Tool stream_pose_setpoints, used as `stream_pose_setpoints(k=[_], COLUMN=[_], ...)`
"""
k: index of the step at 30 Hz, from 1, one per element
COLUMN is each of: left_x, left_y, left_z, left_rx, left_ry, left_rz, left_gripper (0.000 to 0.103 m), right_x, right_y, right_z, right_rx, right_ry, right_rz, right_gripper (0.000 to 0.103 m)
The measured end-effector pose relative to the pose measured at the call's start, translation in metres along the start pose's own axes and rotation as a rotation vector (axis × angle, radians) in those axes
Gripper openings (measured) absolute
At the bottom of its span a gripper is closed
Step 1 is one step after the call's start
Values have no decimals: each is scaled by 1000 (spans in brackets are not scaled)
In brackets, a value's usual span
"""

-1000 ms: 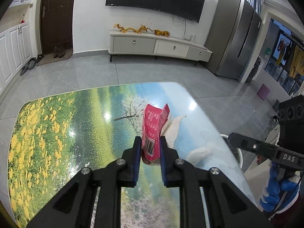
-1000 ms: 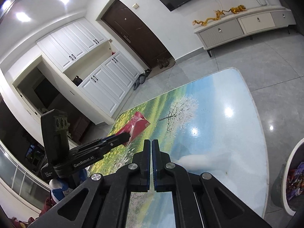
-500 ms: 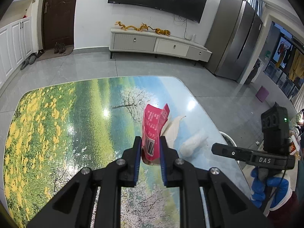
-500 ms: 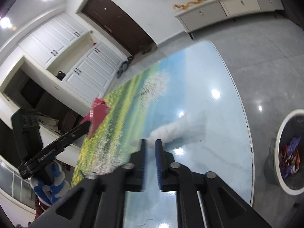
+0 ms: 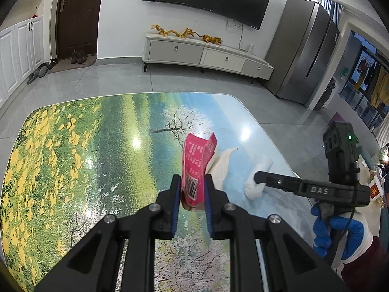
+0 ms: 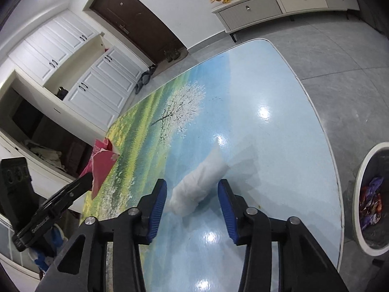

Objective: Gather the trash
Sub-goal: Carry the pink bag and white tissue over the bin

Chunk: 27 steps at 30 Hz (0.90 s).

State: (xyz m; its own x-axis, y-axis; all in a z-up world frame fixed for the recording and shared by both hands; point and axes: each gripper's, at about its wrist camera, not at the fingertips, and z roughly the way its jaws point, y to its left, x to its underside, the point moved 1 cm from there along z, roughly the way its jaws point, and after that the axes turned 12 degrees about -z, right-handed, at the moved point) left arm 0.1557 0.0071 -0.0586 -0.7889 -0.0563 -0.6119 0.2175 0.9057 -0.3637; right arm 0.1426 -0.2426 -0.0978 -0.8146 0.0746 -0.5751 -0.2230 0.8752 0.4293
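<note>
My left gripper (image 5: pixel 193 182) is shut on a pink snack wrapper (image 5: pixel 198 155), held upright above the picture-printed table (image 5: pixel 73 158); a pale flap shows behind it. In the right wrist view the same wrapper (image 6: pixel 102 163) hangs at the left in the left gripper (image 6: pixel 88 180). A crumpled white tissue (image 6: pixel 201 182) lies on the blue part of the table. My right gripper (image 6: pixel 192 187) stands open low over the table, a blue pad on each side of the tissue's near end. From the left wrist view the right gripper (image 5: pixel 257 177) reaches the tissue (image 5: pixel 254 187) from the right.
A white-rimmed waste bin (image 6: pixel 364 170) with coloured wrappers inside stands on the floor just past the table's right edge (image 6: pixel 325 131). A gloved hand (image 5: pixel 325 233) holds the right gripper. A TV cabinet (image 5: pixel 206 56) and fridge stand far off.
My right gripper went from shut to open and came down over the white tissue, which now sits between its fingers. The left gripper has kept its hold on the wrapper, hardly moving.
</note>
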Motion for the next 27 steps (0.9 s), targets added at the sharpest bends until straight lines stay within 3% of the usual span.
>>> stream_pose_setpoints(k=[5, 12, 21, 27], left_x=[2, 4, 7, 8], left_y=[1, -3, -29, -71], left_z=[-3, -14, -29, -26], left_rx=[-4, -12, -24, -7], left_ry=[-3, -14, -28, -17], left_rz=[-5, 0, 34, 100], left_gripper=[17, 17, 17, 17], right_x=[-2, 1, 3, 5], right_y=[8, 20, 23, 6], right_z=[7, 3, -38, -82], right_rx=[58, 66, -8, 4], right_ry=[14, -8, -110, -190], right_rz=[-64, -135, -130, -109], right_gripper=[36, 15, 14, 14])
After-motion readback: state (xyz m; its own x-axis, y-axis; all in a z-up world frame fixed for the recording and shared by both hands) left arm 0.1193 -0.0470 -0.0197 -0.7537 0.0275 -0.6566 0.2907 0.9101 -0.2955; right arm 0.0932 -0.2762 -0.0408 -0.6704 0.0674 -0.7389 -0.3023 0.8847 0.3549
